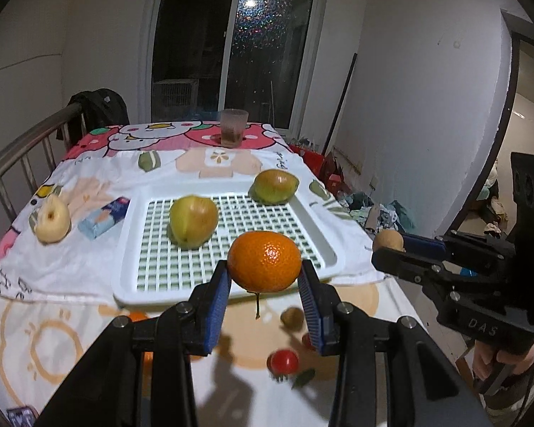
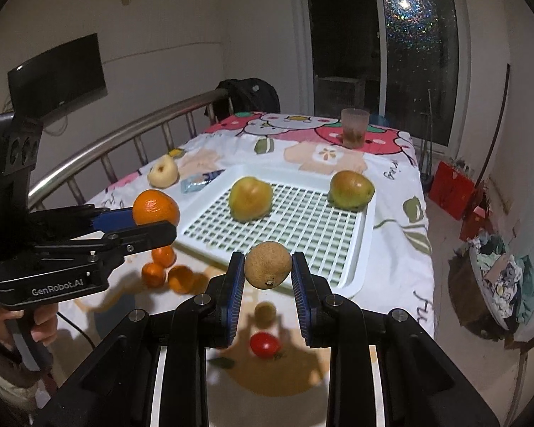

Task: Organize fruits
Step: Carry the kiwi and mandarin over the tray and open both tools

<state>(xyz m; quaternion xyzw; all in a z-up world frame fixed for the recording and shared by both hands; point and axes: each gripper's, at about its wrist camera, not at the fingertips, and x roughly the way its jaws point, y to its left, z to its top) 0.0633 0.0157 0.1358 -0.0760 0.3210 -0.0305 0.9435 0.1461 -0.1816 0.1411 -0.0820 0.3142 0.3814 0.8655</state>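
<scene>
left gripper — clamps orange | right gripper — clamps brown fruit

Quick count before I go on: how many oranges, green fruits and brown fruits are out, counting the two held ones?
Oranges: 4
Green fruits: 2
Brown fruits: 2
Total: 8

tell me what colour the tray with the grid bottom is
White tray; shows best in the left wrist view.

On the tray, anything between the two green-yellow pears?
Nothing: only bare white grid of the tray separates the left pear and right pear, clearest in the right wrist view.
</scene>
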